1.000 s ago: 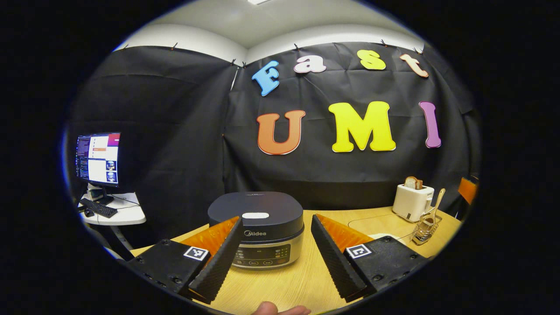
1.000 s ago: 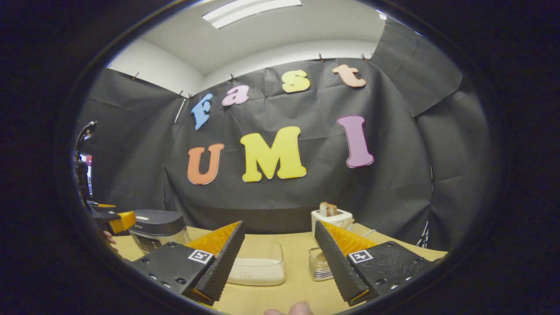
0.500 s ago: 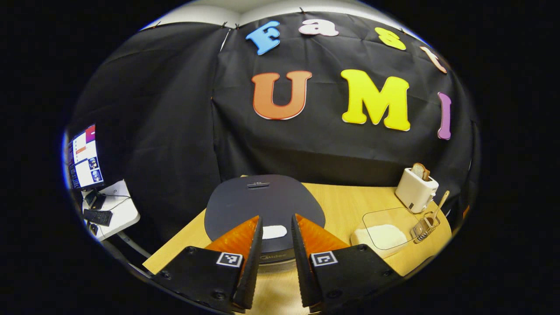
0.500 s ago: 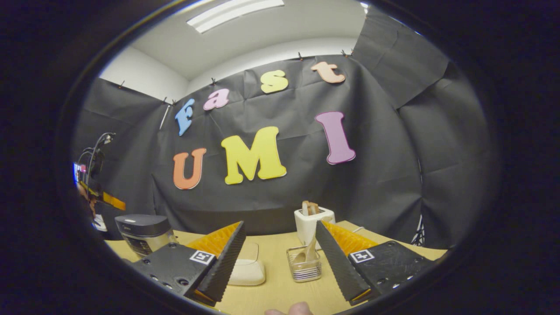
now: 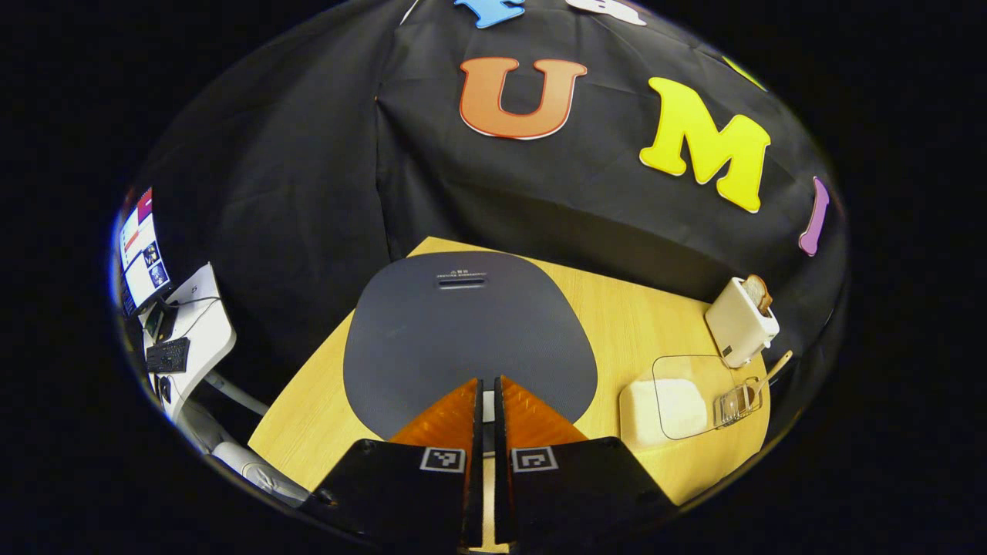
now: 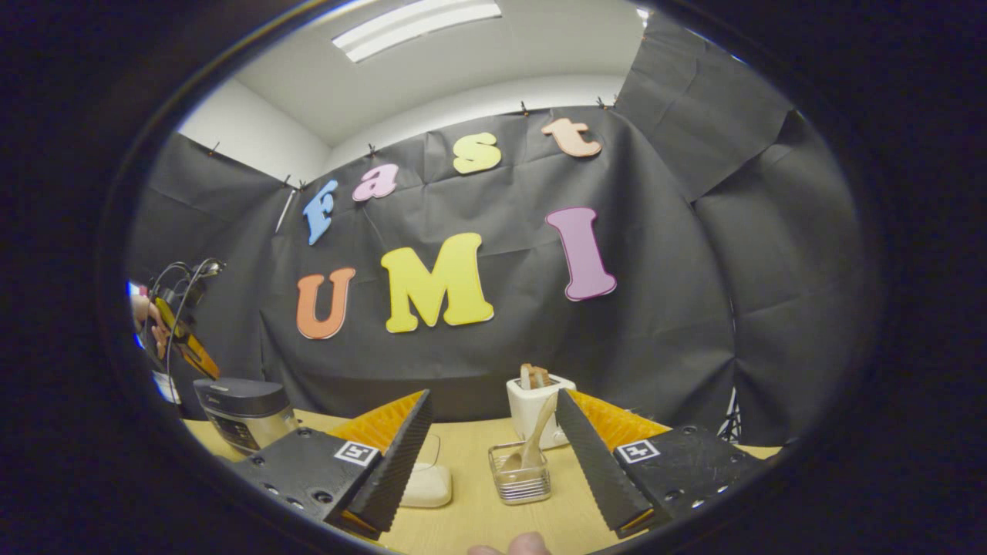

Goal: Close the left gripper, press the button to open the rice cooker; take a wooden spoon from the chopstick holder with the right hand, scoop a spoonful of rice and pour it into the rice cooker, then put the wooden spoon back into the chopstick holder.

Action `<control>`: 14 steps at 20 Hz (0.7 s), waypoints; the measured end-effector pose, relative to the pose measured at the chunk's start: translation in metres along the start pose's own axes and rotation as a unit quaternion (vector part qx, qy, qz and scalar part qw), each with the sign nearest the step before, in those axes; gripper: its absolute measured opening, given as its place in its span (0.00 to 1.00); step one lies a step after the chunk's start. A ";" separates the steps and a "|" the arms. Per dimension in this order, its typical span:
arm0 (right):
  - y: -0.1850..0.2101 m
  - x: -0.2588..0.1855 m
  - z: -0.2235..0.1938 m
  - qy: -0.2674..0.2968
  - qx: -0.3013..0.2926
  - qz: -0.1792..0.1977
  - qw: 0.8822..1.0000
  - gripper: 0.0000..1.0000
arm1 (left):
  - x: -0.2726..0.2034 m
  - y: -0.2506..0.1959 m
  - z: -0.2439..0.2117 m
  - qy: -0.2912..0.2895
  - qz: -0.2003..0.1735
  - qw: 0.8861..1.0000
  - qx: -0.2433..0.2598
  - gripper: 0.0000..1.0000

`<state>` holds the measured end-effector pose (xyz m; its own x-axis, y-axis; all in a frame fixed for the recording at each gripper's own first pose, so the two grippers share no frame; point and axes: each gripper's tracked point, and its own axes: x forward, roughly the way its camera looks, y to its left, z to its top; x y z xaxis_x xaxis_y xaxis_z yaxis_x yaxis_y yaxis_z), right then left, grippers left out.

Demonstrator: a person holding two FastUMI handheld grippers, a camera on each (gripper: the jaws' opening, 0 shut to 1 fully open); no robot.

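Since earlier, the left gripper (image 5: pixel 486 401) closed and rose over the rice cooker (image 5: pixel 470 331); press straight down at 6 o'clock, while the right gripper (image 6: pixel 493 443) waits open.

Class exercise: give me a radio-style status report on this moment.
Left gripper shut, above rice cooker, lid down. Right gripper open, facing wooden spoon in chopstick holder. Path open.
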<state>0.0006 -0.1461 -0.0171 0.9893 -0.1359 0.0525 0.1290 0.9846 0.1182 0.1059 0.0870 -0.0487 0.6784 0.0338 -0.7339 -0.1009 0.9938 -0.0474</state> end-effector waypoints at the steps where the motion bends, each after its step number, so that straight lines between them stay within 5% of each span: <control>1: 0.001 0.000 0.000 0.000 0.001 0.001 1.000 0.96 | 0.002 0.000 -0.001 0.006 0.003 1.000 0.001 0.07; 11: 0.000 0.009 -0.012 0.006 0.036 0.005 0.999 0.93 | 0.011 0.001 -0.012 -0.008 0.044 0.998 0.031 0.04; 14: 0.000 0.009 -0.011 0.008 0.026 0.009 1.000 0.93 | 0.010 0.009 -0.007 -0.031 0.079 0.993 0.081 0.03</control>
<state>0.0106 -0.1458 -0.0269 0.9924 -0.1164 0.0390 0.1083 0.9796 0.1692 0.1066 0.0955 -0.0607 0.7068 0.1931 -0.6806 -0.0957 0.9793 0.1785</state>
